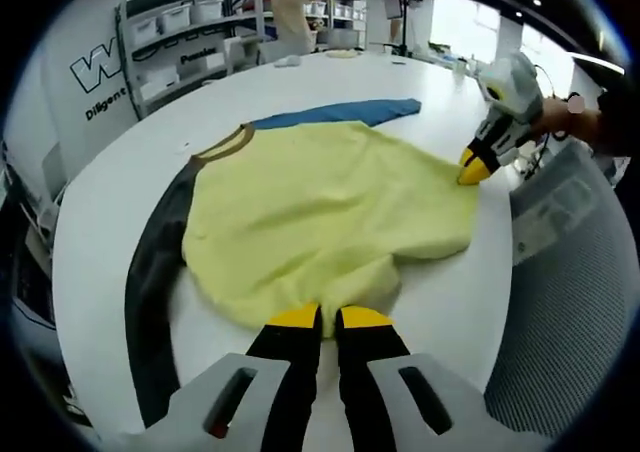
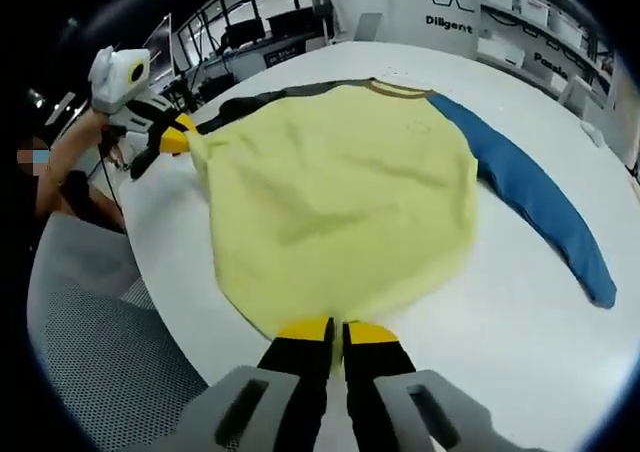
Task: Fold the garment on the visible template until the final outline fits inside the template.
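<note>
While pinching the shirt (image 1: 330, 212) hem near the worktop (image 1: 110, 212) edge: left claw (image 1: 330, 319) and right claw (image 2: 336, 330) closed on yellow cloth at two hem corners, likely to lift and fold it. Dark sleeve (image 1: 150, 272) and blue sleeve (image 2: 530, 192) spread flat.

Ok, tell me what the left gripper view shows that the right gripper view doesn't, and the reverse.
Left gripper view alone: a person standing by storage shelves at the far side, and the whole dark sleeve running toward the camera.
Right gripper view alone: the blue sleeve at full length to its cuff, and a perforated grey surface beside the table.
Both: the yellow shirt spread on the white table, with the left gripper and right gripper each closed on the hem edge.
</note>
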`<state>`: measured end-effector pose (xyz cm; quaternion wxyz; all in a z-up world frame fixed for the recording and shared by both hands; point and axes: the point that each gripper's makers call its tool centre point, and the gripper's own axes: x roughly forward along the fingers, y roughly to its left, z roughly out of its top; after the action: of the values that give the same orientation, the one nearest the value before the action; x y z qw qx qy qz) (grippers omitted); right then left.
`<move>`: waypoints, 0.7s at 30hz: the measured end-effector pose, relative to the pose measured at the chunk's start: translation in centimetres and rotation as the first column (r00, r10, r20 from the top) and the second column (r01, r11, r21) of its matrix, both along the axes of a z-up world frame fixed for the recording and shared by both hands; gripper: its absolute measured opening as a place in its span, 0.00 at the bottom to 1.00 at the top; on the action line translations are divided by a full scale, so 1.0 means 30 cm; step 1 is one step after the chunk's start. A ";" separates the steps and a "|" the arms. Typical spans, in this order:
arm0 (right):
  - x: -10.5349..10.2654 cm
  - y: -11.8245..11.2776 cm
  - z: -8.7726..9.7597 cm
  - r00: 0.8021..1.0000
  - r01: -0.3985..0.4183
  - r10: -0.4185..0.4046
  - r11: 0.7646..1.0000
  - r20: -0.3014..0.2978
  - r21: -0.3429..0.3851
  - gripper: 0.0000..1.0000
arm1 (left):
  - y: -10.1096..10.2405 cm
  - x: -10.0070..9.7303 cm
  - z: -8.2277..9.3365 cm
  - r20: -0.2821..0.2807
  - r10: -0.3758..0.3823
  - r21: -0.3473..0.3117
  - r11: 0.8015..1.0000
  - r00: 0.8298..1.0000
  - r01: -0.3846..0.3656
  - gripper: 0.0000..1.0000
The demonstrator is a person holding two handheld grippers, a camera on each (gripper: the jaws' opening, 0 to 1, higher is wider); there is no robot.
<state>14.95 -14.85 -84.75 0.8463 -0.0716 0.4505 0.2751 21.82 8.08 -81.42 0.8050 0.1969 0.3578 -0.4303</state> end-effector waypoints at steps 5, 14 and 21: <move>0.066 0.019 0.073 0.999 -0.010 0.009 1.000 0.045 0.028 0.00 | -0.016 0.039 0.033 0.009 0.002 -0.013 1.000 1.000 -0.002 0.06; 0.290 0.033 0.163 0.985 -0.015 0.014 1.000 0.174 0.004 0.00 | -0.074 0.151 0.066 0.042 -0.018 0.023 1.000 0.999 0.017 0.08; 0.422 0.029 0.120 0.986 0.064 -0.066 0.998 0.151 0.024 0.00 | -0.116 0.255 0.031 0.013 0.028 0.014 1.000 1.000 -0.028 0.09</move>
<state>27.60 -13.99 -81.15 0.8873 -0.0693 0.3843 0.2455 29.48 4.60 -80.50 0.8118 0.2005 0.3583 -0.4153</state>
